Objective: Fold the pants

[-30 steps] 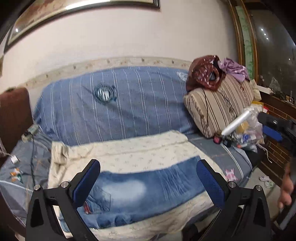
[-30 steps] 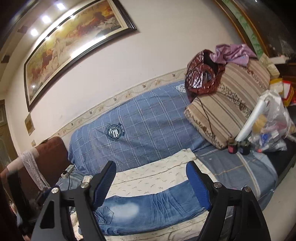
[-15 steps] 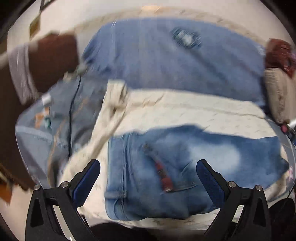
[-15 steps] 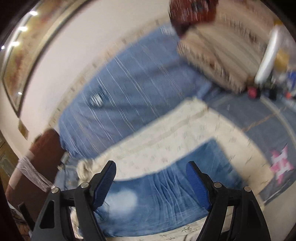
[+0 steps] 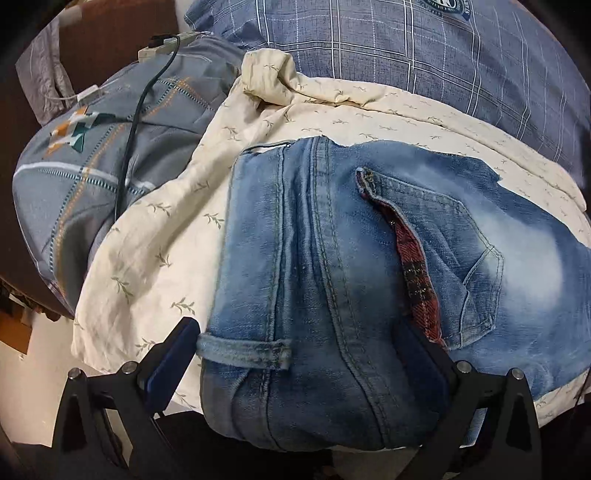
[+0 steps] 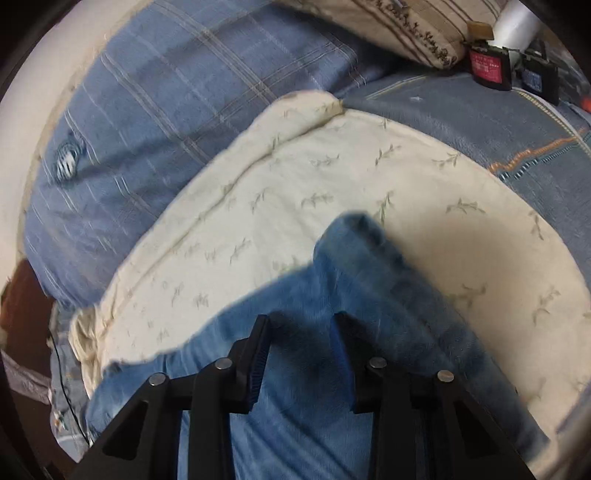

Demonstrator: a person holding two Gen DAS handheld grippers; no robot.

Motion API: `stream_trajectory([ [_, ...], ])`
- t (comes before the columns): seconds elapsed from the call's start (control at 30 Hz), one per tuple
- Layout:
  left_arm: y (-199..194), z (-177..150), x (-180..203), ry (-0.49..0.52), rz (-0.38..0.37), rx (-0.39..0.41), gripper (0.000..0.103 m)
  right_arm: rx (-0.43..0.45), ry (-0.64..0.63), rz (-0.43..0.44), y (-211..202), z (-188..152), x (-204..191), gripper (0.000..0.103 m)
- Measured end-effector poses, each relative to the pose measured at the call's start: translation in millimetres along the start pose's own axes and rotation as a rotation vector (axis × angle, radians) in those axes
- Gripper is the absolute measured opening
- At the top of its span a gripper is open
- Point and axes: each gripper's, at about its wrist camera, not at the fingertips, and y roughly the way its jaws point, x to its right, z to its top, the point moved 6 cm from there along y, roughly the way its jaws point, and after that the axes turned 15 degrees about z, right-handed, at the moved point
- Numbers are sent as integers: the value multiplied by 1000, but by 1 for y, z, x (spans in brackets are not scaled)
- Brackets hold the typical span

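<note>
Your blue jeans [image 5: 332, 258] lie flat on a cream leaf-print sheet [image 5: 155, 236] spread over the sofa seat, with the waistband toward your left hand and the leg running off toward your right.

In the left wrist view, your left gripper [image 5: 295, 362] sits at 6 o'clock with its jaws spread wide. The waistband corner with its belt loop [image 5: 243, 352] bulges up between the two blue pads, and the left-hand pad sits just beside the denim edge; whether either pad actually presses the cloth you cannot tell. The back pocket [image 5: 443, 266] with its red plaid lining lies at about 3 o'clock from the middle of the frame. A black cable [image 5: 136, 122] trails across the grey-blue patterned cover [image 5: 74, 177] at 9 to 10 o'clock, and a blue plaid cushion [image 5: 424, 62] fills 12 to 1 o'clock.

In the right wrist view, your right gripper [image 6: 299, 339] stands low at 6 o'clock, its jaws closing with a narrow gap left. The jeans leg lies under and between the pads, its hem end [image 6: 354, 236] rumpled just beyond the tips at 12 o'clock from them. A striped pillow [image 6: 406, 26] lies at 1 o'clock, with two small dark bottles [image 6: 491, 66] beside it.
</note>
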Motion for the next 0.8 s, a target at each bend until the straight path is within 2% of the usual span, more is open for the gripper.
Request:
stream_trajectory([
  [0.07,-6,-2,-2,-7,32,-3,103,14,-23,1,-2,0,-3,37],
  [0.17,-28,0,3,26,30,61,103,39,-68,13,-11,-4,-12,39],
  [0.3,-55,4,17,21,-51,134,103,54,-180,127,-31,-18,-49,39],
  [0.37,-59,5,29,46,-69,137,103,14,-221,193,-35,-38,-66,39],
  [0.47,-42,3,47,95,-61,105,103,-86,-279,233,-34,-74,-85,39],
  [0.57,-14,-7,58,124,-23,-13,103,-179,-325,246,-32,-108,-94,39],
  [0.67,-8,-10,66,157,-1,0,103,-242,-348,225,-24,-126,-93,39],
  [0.8,-6,-15,67,113,2,18,103,-336,-348,139,-5,-140,-76,38],
])
